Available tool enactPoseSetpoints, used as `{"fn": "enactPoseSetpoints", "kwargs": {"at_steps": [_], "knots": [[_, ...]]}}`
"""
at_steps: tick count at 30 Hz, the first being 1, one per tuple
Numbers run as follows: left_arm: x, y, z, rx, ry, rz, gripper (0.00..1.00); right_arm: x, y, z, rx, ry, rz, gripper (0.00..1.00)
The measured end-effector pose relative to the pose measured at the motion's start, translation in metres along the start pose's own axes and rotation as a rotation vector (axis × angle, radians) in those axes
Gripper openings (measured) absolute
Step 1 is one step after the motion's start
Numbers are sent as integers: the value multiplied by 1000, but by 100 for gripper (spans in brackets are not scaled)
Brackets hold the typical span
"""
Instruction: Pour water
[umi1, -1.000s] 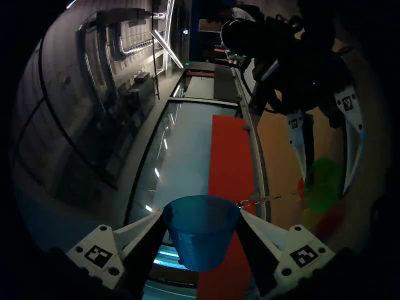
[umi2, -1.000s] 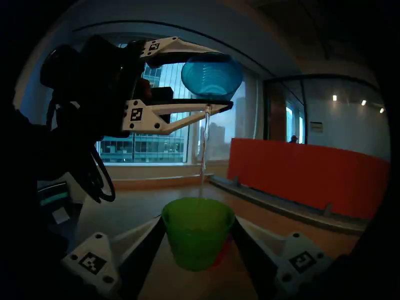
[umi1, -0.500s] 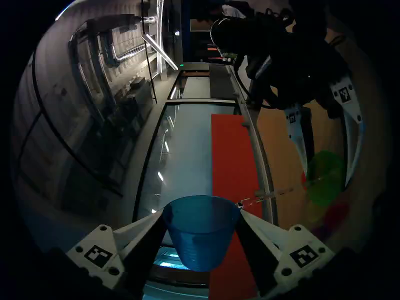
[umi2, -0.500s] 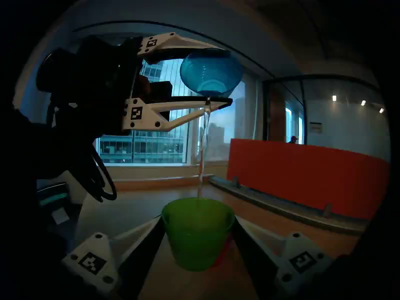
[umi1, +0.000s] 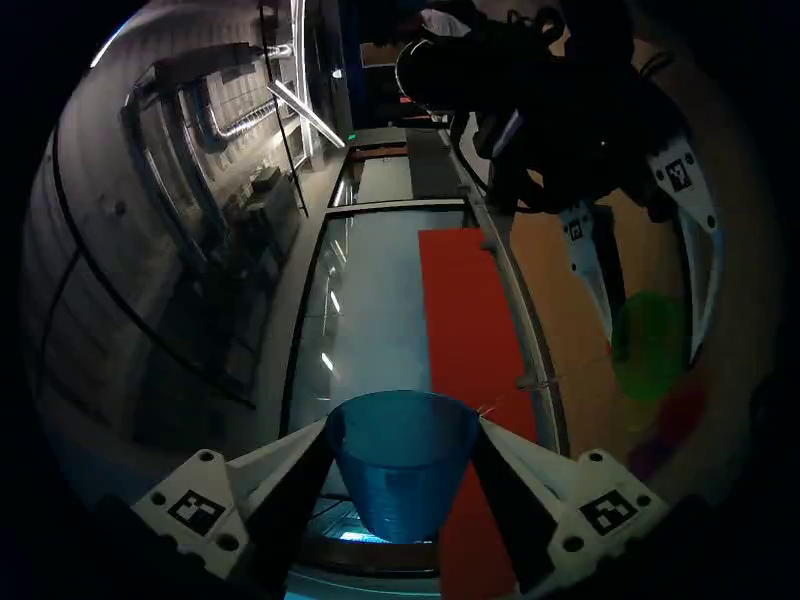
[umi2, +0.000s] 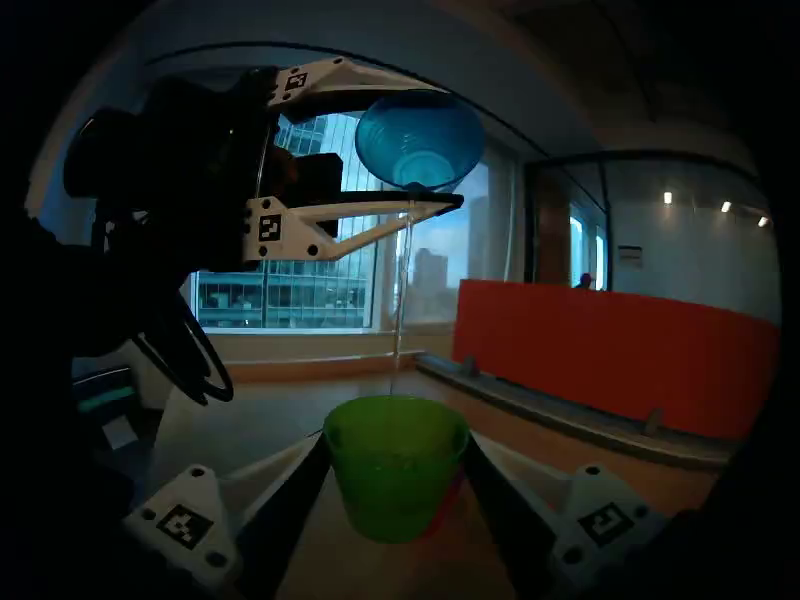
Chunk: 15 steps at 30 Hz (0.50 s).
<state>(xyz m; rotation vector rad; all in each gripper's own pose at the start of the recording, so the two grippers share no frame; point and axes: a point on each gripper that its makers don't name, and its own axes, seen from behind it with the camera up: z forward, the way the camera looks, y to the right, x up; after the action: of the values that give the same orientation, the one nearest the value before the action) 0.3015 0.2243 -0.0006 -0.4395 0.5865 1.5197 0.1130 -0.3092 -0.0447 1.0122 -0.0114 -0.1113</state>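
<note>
My left gripper (umi1: 402, 470) is shut on a translucent blue cup (umi1: 402, 460), held on its side. In the right gripper view that blue cup (umi2: 420, 138) hangs tipped, mouth toward me, in the left gripper (umi2: 420, 145), above a green cup (umi2: 397, 462). A thin stream of water (umi2: 401, 300) runs from its lip down into the green cup. My right gripper (umi2: 397, 470) is shut on the green cup, which stands upright. In the left gripper view the green cup (umi1: 650, 345) sits between the right gripper's white fingers (umi1: 585, 265) at the right.
A wooden tabletop (umi2: 260, 420) lies under the cups. An orange partition (umi2: 620, 350) runs along the right, with large windows (umi2: 290, 295) behind. Black cables (umi2: 195, 360) hang from the left gripper's body. A reddish patch (umi1: 680, 415) lies on the table beside the green cup.
The blue cup has tilted further, its mouth turning more toward the right camera. The water stream has thinned from a clear ribbon to a fine thread. The green cup stays put.
</note>
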Motion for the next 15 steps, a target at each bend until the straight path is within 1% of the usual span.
{"fn": "enactPoseSetpoints", "kwargs": {"at_steps": [8,15], "knots": [[3,-1,1,8,1,47,87,-2,2,-2,-3,1,2,91],[5,1,2,5,4,33,87,-2,2,-2,-4,3,1,91]]}}
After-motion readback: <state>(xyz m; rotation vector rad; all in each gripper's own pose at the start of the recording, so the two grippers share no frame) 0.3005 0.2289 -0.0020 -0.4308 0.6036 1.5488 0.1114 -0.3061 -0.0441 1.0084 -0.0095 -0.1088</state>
